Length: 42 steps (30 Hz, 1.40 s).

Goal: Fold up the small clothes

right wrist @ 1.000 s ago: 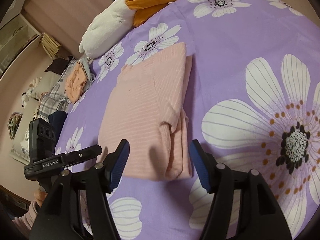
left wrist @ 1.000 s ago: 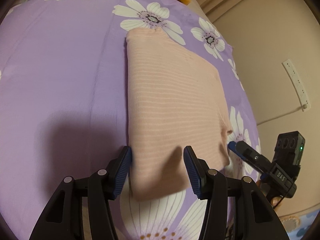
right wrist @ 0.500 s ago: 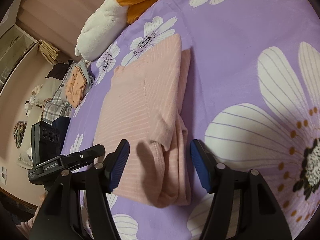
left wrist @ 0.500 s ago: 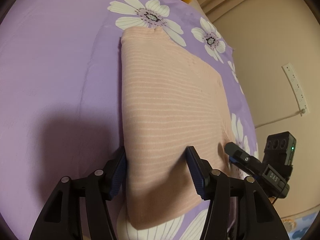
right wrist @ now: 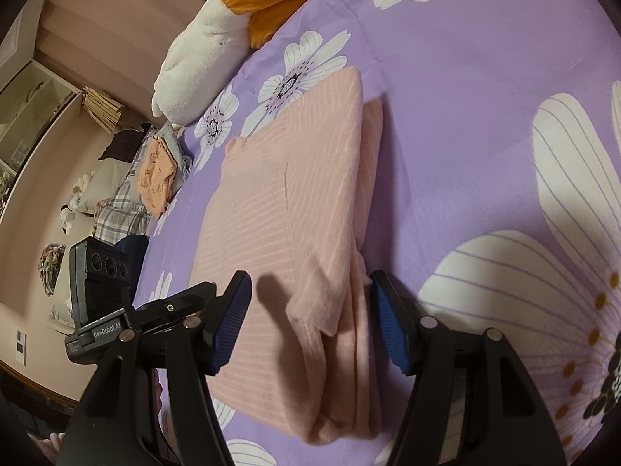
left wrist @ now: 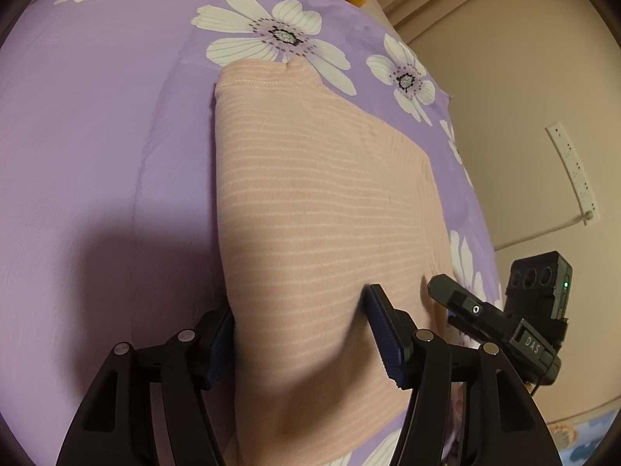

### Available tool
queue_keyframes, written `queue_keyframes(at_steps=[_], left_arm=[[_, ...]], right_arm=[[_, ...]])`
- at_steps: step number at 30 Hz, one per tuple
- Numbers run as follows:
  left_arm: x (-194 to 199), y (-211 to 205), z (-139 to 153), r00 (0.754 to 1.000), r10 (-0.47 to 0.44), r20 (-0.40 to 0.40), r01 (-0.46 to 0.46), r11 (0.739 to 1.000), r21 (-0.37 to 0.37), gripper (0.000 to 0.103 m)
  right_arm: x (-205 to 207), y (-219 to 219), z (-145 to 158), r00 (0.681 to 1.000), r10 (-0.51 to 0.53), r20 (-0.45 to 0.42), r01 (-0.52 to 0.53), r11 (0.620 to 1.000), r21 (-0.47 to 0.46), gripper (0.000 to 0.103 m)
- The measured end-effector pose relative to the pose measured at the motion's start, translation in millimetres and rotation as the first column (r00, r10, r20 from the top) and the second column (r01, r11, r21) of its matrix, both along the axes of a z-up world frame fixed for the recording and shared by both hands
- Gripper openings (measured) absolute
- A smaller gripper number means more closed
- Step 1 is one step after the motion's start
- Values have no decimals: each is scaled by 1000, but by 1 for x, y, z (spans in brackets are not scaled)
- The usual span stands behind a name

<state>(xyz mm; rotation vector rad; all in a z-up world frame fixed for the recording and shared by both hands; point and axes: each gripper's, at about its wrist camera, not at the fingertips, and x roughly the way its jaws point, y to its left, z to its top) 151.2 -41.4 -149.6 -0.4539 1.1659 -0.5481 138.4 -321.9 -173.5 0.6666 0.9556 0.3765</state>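
A folded pink striped garment lies on the purple flowered bedspread. My left gripper straddles the garment's near left corner. Its jaws are opening: the left pad sits beside the cloth's left edge and the right pad over the cloth, with no squeeze. In the right wrist view the garment shows stacked folded layers along its right side. My right gripper stands open around that near corner, both pads clear of the cloth. Each view shows the other gripper: the right one, the left one.
A white and orange plush toy lies at the bed's far end. A pile of other clothes sits by the bed's left edge. In the left wrist view the bed drops off at the right toward a wall with a power strip.
Both grippers have moved forward and slightly down onto the garment's near edge, which now lies between each pair of fingers. The left jaws have spread a little wider.
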Motion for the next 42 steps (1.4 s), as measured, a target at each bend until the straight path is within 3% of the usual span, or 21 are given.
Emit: queue_keyframes(at_steps=[20, 27, 31, 35, 42], left_arm=[[25, -23, -1, 1000, -8, 27, 7, 1000, 15, 66], [26, -26, 2, 999, -3, 37, 2, 999, 36, 65], [23, -31, 5, 998, -4, 60, -2, 996, 86, 58], [20, -29, 10, 997, 0, 79, -9, 993, 119, 42], [10, -25, 16, 995, -6, 102, -9, 989, 145, 36]], right_arm=[[22, 8, -4, 1000, 4, 20, -4, 1000, -18, 48], [24, 14, 0, 999, 6, 36, -4, 999, -45, 36], [22, 21, 7, 998, 10, 63, -4, 995, -104, 30], [21, 28, 15, 996, 17, 92, -1, 986, -166, 27], [11, 41, 35, 988, 38, 148, -3, 973, -233, 25]])
